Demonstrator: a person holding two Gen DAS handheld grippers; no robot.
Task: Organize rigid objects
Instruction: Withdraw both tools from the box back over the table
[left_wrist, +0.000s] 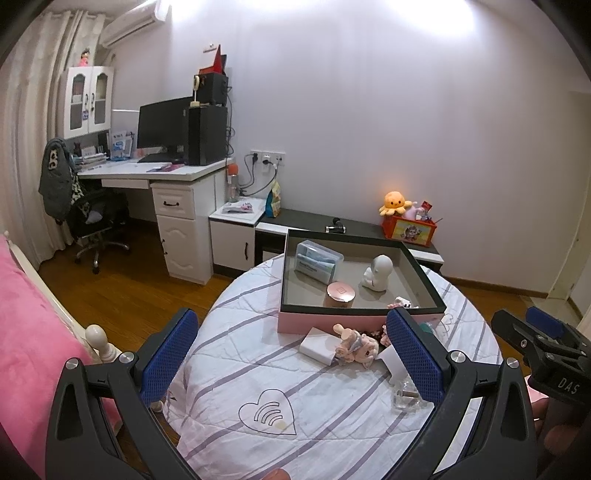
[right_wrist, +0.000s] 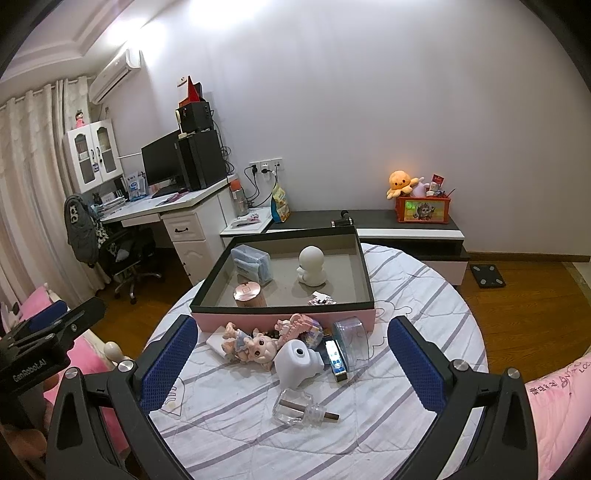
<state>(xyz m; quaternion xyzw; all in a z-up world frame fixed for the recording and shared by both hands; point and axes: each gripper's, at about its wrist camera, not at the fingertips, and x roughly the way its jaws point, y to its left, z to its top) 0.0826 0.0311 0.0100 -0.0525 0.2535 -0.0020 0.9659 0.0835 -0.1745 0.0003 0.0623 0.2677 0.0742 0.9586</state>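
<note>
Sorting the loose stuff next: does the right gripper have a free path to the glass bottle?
Probably yes: the glass bottle lies alone on the cloth, just ahead of the open right gripper, nothing between.

One box, four items inside, seven loose items on table.

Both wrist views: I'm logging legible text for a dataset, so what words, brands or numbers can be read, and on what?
"DAS": on the right tool body, left wrist view.
"GenRobot.AI": on the left tool body, right wrist view.
Pink printed fabric at right: characters, too blurred.
Clear box label, orange toy crate: unreadable.
</note>
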